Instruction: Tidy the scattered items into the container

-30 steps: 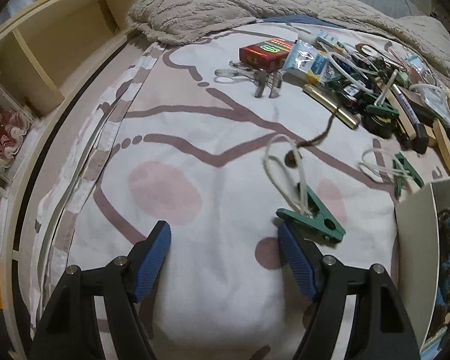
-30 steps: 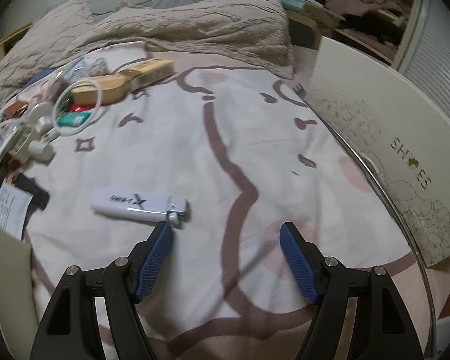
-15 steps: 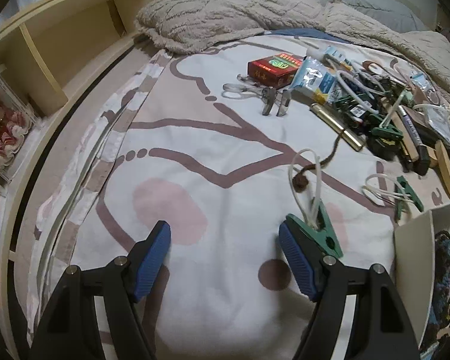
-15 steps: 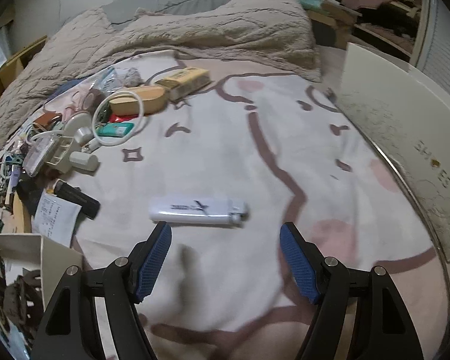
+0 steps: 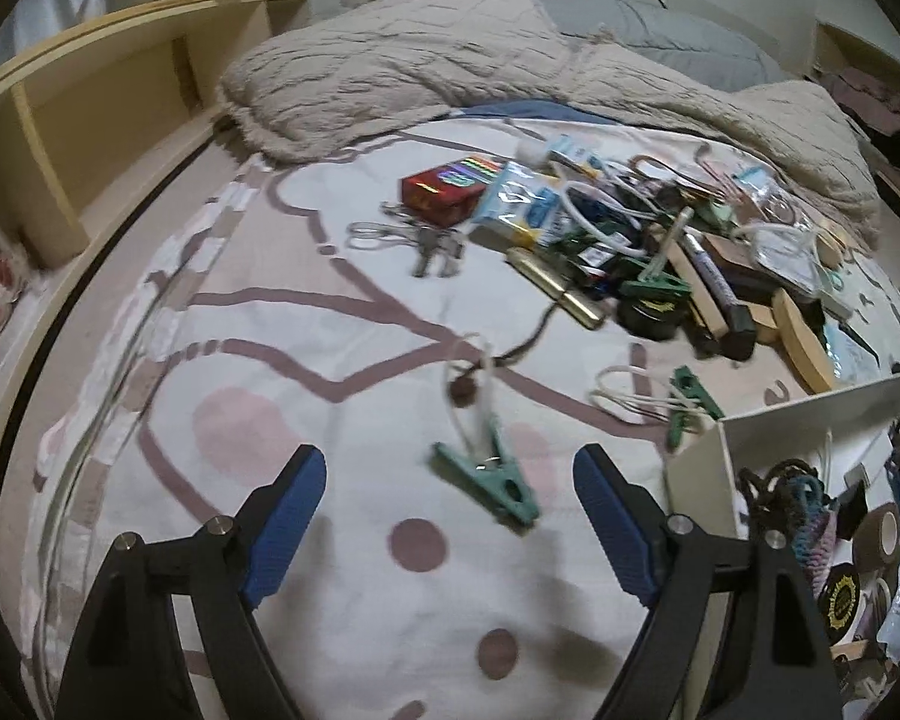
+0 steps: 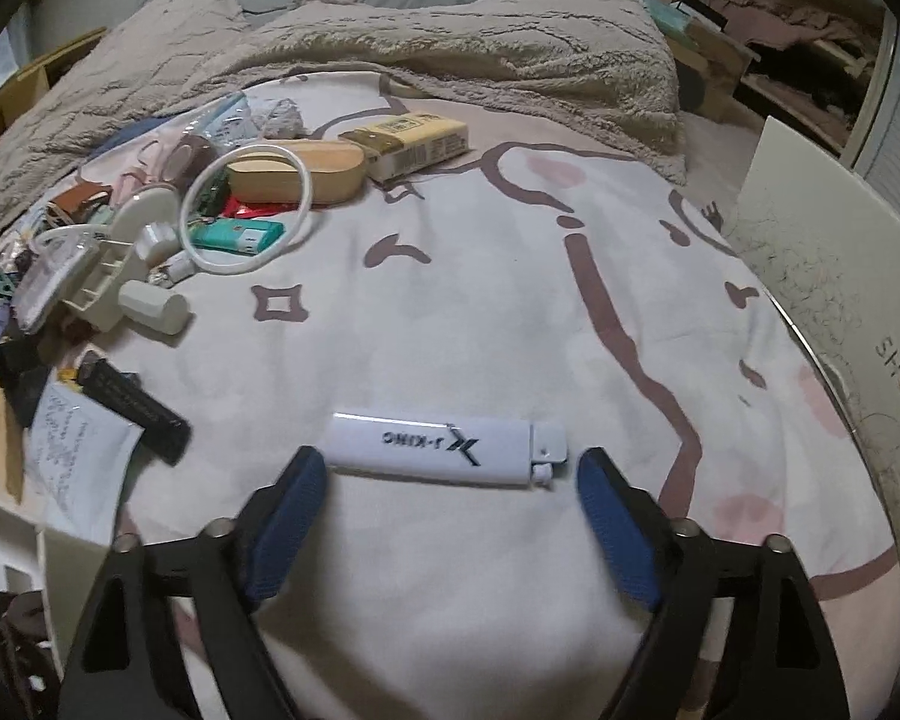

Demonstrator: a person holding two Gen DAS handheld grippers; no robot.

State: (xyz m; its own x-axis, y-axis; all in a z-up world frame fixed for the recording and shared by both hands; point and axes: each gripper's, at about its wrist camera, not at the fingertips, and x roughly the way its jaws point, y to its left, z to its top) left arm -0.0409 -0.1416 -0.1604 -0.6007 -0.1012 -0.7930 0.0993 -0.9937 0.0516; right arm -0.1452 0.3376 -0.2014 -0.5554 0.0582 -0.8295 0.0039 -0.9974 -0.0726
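Observation:
A green clothes peg with a white cord loop lies on the patterned bed sheet, between and just ahead of the tips of my left gripper. That gripper's jaws are opening and touch nothing. The white box holding several items stands at the lower right. In the right wrist view a white lighter lies sideways just ahead of my right gripper. Its jaws are opening too, with the pads clear of the lighter.
A heap of scattered items covers the sheet's far right, with a red packet and keys. A second green peg lies by the box. A beige blanket is bunched behind. A shoe-box lid leans at the right.
Both grippers' jaws have spread wider. The peg has slid from the left gripper's right finger toward the middle. The lighter has moved from the right gripper's left finger to between its tips.

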